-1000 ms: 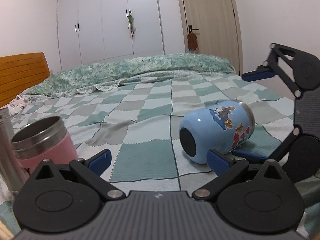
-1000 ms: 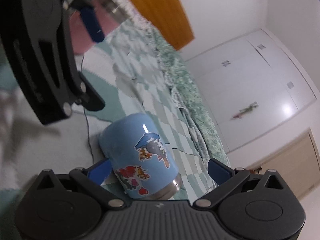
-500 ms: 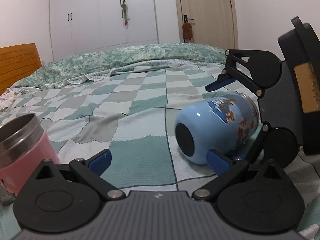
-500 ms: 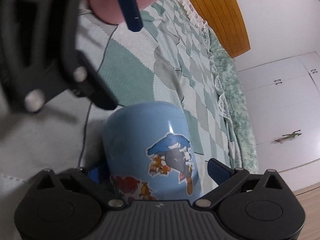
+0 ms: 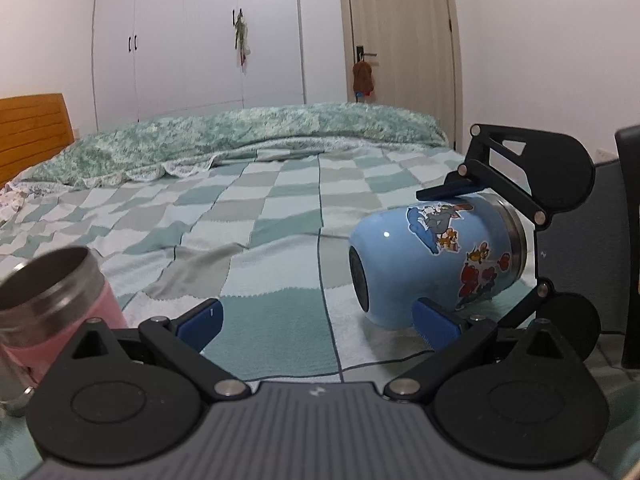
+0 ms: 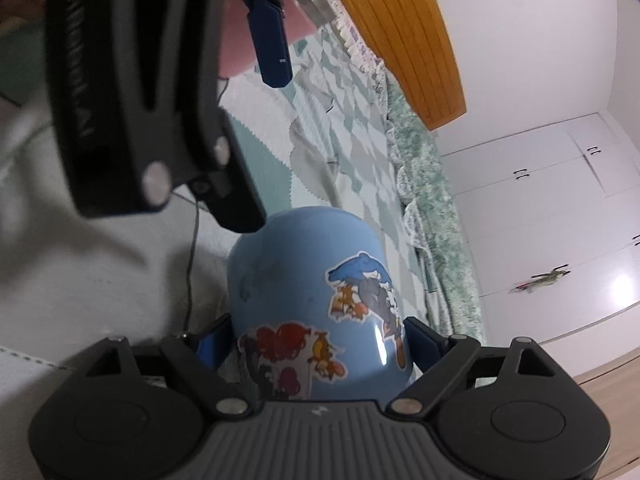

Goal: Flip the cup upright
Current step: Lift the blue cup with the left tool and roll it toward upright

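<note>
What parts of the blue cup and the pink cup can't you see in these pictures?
- Blue cup mouth: left view, turned away; right view, behind the right gripper body.
- Its underside: both views, against the blanket.
- Pink cup base: left view, behind the left gripper; right view, blurred.
- Door-handle hanging thing: too small.

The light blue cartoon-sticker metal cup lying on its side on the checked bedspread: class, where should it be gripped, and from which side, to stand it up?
Grip the light blue cartoon-sticker metal cup across its round body near the steel rim end, coming from the mouth side, as the right gripper does. Its base faces the left gripper, so swinging the rim upward should set it upright.
</note>
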`<act>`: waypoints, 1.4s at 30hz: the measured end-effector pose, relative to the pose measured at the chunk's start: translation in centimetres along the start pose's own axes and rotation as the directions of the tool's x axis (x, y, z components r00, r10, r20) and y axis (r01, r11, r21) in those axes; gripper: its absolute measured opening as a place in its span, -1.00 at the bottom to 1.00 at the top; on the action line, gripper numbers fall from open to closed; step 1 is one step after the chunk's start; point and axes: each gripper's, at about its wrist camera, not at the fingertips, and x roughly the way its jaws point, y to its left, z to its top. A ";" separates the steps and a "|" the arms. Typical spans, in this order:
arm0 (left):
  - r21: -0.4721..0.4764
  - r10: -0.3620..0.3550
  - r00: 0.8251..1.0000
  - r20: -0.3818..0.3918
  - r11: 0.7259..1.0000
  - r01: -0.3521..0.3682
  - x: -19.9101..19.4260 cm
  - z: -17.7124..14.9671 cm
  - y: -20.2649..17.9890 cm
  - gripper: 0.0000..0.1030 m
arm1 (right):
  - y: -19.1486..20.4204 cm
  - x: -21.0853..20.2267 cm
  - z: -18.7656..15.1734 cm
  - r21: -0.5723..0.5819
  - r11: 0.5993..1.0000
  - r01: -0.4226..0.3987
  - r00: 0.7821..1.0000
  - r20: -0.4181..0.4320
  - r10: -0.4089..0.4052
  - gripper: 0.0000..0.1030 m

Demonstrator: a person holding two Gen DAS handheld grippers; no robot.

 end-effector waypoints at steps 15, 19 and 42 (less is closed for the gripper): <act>0.026 -0.050 0.994 0.098 0.999 0.048 -8.9 0.7 2.8 1.00 | 1.3 -9.1 4.4 0.009 0.991 0.137 0.990 0.043 -0.137 0.69; 0.024 -0.054 0.993 0.104 0.998 0.052 -11.1 0.3 4.4 1.00 | 2.4 -11.1 6.3 0.026 0.989 0.143 0.988 0.054 -0.144 0.69; -0.001 -0.044 0.999 0.024 0.999 0.044 -14.3 -4.1 13.1 1.00 | 8.7 -9.2 11.0 0.168 0.985 -0.039 0.998 0.051 0.031 0.69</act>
